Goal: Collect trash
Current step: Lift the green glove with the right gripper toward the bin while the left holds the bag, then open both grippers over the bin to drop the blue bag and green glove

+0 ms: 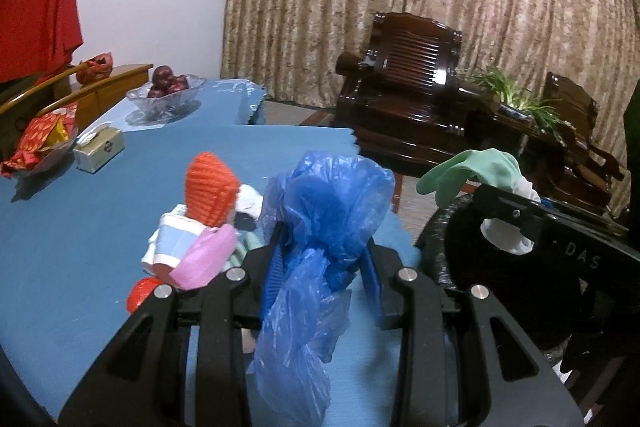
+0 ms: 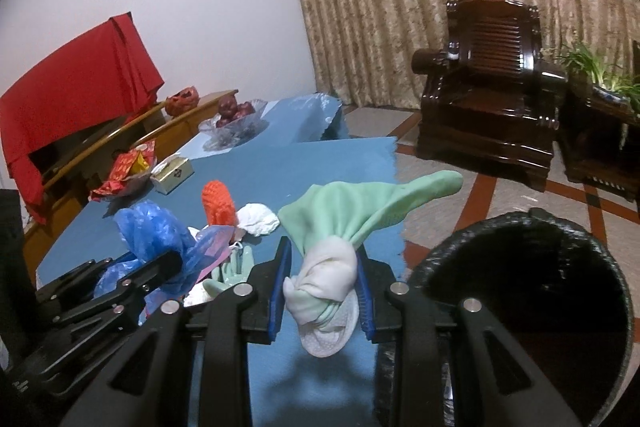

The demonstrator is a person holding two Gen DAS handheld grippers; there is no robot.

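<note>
Living room, patterned curtain [image 1: 420, 7] and dark wooden armchair [image 2: 488, 95] behind, blue-clothed counter [image 1: 100, 227] in front of us. We hold 2 pieces of trash at once. Left gripper [image 1: 320, 247]: jaws closed tight on a crumpled blue plastic bag [image 1: 332, 199], hanging just above the counter edge. Right gripper [image 2: 322, 287]: jaws clamped on a knotted green-and-white glove [image 2: 340, 227], long axis running up and right toward the bin. The black-lined trash bin [image 2: 540, 267] sits just off the counter edge, to the right of both grippers; right one is nearer, so we judge the glove drops first, then the bag. Still on the counter: orange foam net [image 1: 212, 187], white wad [image 2: 258, 219], pink wrapper [image 1: 208, 259], another glove [image 2: 234, 269].
</note>
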